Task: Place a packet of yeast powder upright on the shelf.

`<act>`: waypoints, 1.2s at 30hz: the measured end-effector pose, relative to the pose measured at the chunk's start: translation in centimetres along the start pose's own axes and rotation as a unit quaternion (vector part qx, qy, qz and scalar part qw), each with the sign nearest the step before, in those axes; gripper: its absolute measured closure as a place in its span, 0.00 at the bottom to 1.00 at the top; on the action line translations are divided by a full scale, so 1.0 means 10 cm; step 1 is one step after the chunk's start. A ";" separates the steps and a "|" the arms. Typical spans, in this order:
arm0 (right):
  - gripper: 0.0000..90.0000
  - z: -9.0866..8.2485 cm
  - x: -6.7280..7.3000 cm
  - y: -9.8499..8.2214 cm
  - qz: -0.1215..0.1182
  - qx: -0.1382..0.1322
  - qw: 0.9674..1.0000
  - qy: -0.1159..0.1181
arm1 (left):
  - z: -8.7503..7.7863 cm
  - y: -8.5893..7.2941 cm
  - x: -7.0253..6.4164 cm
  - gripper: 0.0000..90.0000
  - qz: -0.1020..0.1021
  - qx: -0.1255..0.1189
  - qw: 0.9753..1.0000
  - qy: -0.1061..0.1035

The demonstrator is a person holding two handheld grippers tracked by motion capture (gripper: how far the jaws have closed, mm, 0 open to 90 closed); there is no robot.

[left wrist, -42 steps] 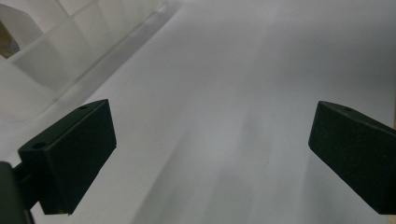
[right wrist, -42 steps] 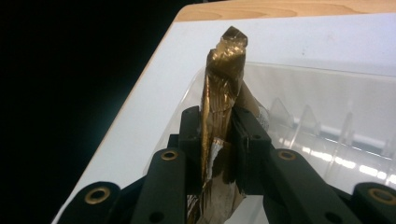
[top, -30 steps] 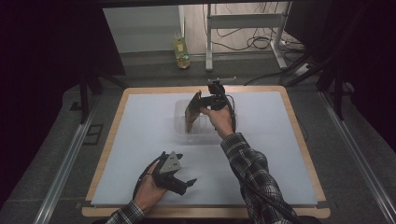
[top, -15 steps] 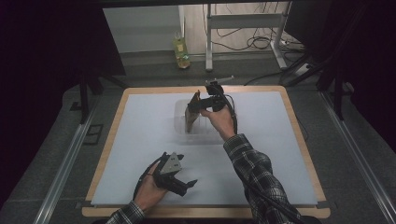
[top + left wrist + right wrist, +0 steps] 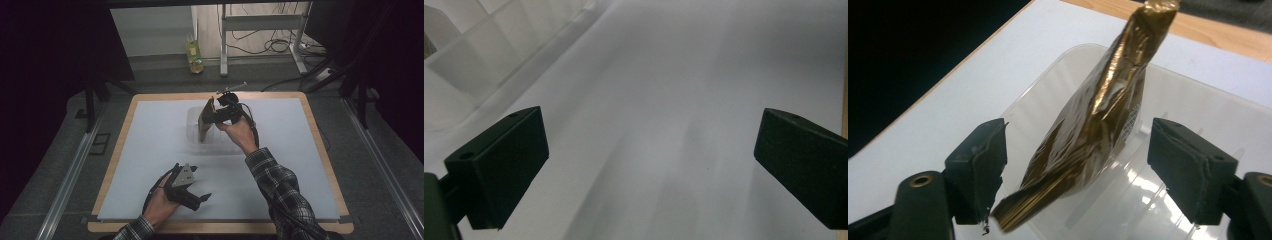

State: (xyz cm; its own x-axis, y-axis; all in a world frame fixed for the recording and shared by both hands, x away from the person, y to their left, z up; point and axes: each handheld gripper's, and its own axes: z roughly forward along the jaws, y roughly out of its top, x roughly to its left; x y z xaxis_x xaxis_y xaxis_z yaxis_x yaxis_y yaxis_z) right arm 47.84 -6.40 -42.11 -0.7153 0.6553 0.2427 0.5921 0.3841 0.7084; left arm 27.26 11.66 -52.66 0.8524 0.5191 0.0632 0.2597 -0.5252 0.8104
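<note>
A gold-brown foil pouch [image 5: 205,120] [image 5: 1093,130] stands on edge, tilted, inside a clear plastic container [image 5: 220,142] [image 5: 1198,95] at the far middle of the table. My right gripper [image 5: 216,116] [image 5: 1083,150] is at the pouch's right side. Its jaws have just been opening and now stand open, with the pouch between them and a gap at each pad. My left gripper [image 5: 200,183] [image 5: 651,160] rests low over the white sheet near the front edge, open with nothing between its jaws. A corner of the clear container [image 5: 469,65] shows in the left gripper view.
A white sheet [image 5: 150,150] covers a wooden board with a bare rim [image 5: 320,135]. Beyond the table's far edge a yellowish bottle [image 5: 194,55] stands on the floor near desk legs and cables [image 5: 260,45]. Metal rails run along both sides.
The right gripper's jaws have spread apart around the pouch, which stays standing in the container. The left hand has not moved.
</note>
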 end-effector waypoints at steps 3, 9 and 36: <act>0.23 -0.03 0.03 -0.01 -0.016 -0.006 1.000 0.000 | 0.00 0.00 0.00 0.01 0.001 0.000 1.000 -0.001; 0.22 -0.09 0.10 -0.04 -0.041 -0.010 0.999 -0.002 | 0.01 0.00 -0.01 0.01 0.002 0.001 1.000 -0.001; 0.12 -0.31 0.16 -0.38 -0.123 0.000 0.992 -0.003 | 0.02 0.00 -0.01 0.01 0.005 0.004 1.000 -0.002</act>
State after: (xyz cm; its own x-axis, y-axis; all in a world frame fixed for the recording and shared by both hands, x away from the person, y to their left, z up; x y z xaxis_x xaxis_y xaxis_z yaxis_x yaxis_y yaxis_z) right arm 43.30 -8.90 -42.37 -0.8360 0.5456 0.0592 0.4005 0.5328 0.7454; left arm 27.22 11.51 -52.80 0.8566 0.5113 0.0698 0.2544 -0.5361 0.8049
